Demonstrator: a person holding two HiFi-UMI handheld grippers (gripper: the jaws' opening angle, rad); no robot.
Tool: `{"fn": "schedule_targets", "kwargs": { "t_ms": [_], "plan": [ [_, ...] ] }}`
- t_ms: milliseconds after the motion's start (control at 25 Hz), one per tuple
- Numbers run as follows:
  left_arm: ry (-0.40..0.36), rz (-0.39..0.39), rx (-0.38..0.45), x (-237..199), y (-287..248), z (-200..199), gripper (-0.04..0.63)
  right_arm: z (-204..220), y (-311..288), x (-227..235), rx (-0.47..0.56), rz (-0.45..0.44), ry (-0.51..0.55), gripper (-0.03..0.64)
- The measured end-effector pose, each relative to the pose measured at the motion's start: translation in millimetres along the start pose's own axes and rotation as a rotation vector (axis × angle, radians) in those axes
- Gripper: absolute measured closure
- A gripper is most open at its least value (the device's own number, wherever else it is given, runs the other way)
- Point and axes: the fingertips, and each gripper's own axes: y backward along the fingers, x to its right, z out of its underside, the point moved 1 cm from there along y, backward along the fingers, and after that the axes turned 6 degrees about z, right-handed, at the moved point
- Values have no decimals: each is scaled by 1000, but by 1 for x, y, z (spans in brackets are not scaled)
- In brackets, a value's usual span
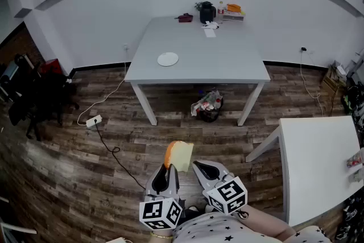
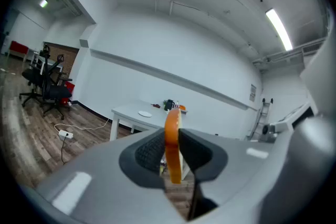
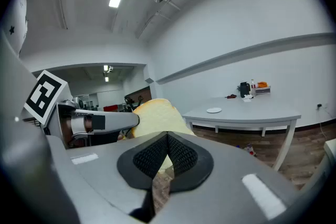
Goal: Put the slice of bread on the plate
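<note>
A slice of bread [image 1: 180, 155] with an orange-brown crust stands upright between the jaws of my left gripper [image 1: 170, 168], which is shut on it. In the left gripper view the bread [image 2: 172, 145] shows edge-on, pinched by the black pads [image 2: 149, 152]. My right gripper [image 1: 197, 166] is close beside it on the right, shut with nothing held. From the right gripper view the bread [image 3: 155, 115] sits just behind the closed right gripper [image 3: 167, 150]. The small white plate [image 1: 168, 59] lies on the far grey table [image 1: 227, 62], near its front left; the plate [image 2: 144, 114] is well ahead of both grippers.
A black kettle [image 1: 207, 12], a bottle and other small items crowd the table's back edge. A bag [image 1: 208, 105] lies under the table. A second white table [image 1: 318, 159] stands at my right. A cable and power strip [image 1: 94, 120] cross the wood floor; office chairs [image 1: 28, 88] are at the left.
</note>
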Motion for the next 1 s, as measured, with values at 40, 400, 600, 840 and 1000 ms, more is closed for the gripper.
{"fn": "schedule_targets", "kwargs": {
  "t_ms": [40, 400, 600, 840, 1000],
  "plan": [
    [1, 0, 0, -3, 1, 0, 509, 0, -2, -2, -2, 3, 1, 618],
    [22, -2, -11, -33, 4, 5, 509, 10, -18, -14, -23, 24, -13, 618],
    [47, -13, -16, -50, -1, 6, 509, 12, -30, -15, -36, 24, -21, 618],
    [67, -17, -16, -68, -27, 4, 509, 9, -57, 1, -39, 22, -32, 618],
    [66, -25, -17, -78, -62, 0, 509, -1, -92, 27, -36, 8, -29, 618]
  ]
}}
